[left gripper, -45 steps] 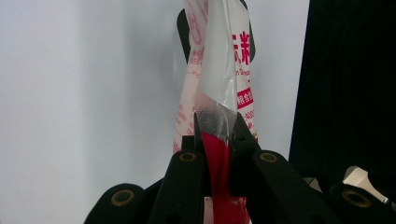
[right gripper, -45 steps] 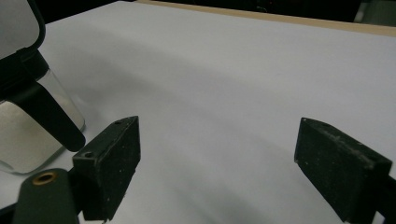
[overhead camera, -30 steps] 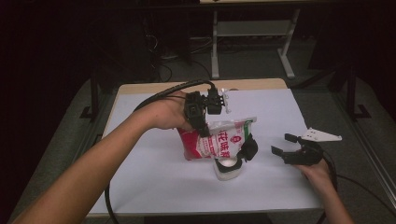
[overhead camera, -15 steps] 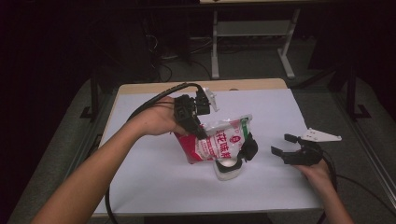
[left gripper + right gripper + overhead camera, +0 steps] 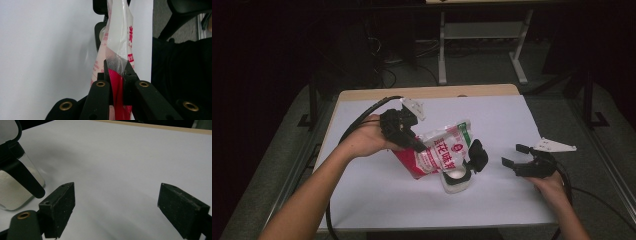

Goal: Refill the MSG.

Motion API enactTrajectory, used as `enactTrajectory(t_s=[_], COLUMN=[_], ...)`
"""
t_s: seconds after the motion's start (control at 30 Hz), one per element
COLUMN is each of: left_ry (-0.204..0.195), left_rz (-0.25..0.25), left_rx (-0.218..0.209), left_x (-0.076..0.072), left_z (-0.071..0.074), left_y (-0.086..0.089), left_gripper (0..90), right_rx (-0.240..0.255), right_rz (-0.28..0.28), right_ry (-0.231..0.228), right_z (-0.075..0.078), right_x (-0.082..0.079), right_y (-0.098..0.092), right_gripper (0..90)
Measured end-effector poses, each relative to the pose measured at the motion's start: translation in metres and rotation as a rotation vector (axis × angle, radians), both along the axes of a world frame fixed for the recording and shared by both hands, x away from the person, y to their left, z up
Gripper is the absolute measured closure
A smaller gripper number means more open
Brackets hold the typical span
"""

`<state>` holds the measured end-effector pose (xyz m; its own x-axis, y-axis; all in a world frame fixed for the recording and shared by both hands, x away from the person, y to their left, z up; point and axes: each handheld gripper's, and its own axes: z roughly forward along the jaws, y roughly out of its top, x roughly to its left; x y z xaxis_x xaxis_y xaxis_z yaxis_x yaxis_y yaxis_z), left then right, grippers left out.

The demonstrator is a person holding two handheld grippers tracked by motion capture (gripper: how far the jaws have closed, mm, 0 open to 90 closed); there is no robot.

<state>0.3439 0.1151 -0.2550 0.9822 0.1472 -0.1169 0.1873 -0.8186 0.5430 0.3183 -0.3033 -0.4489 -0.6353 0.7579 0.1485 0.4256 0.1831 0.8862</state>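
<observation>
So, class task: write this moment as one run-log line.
left gripper: shut on red-and-white bag | bag: tilted over clear jar | jar: lid open, white contents | right gripper: open, holds nothing, right of jar

Red-white pouch [image 5: 439, 152] tilted, mouth over clear jar [image 5: 456, 180]; jar upright on table, holding white powder

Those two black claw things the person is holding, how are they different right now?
The left gripper has its fingers pinched shut on the red and white bag; the right gripper has its fingers spread wide with nothing between them. The left one is raised, tilting the bag over the glass jar; the right one sits low by the table's edge. Both are black and trail a cable.
</observation>
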Motion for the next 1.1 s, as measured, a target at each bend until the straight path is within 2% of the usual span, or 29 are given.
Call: enactTrajectory(t_s=[0.07, 0.4, 0.63, 0.87, 1.1], left_ry=[-0.010, -0.021, -0.031, -0.046, -0.060], left_rz=[0.001, 0.081, 0.125, 0.171, 0.207], left_rx=[-0.016, -0.201, -0.306, -0.364, -0.375], left_x=[-0.002, -0.002, 0.002, 0.006, 0.012], left_z=[-0.001, -0.015, -0.025, -0.033, -0.033], left_y=[0.006, 0.033, 0.052, 0.066, 0.073], left_gripper=[86.3, 86.3, 86.3, 86.3, 86.3], right_rx=[0.001, 0.000, 0.000, -0.002, -0.003], right_rz=[0.000, 0.000, -0.002, -0.003, -0.006], right_ry=[0.000, 0.007, 0.010, 0.012, 0.014], right_z=[0.000, -0.002, -0.002, -0.002, -0.002], right_x=[0.000, 0.000, 0.001, 0.001, 0.001], right_y=[0.000, 0.001, 0.000, 0.001, 0.001], right_gripper=[14.0, 14.0, 14.0, 14.0, 14.0])
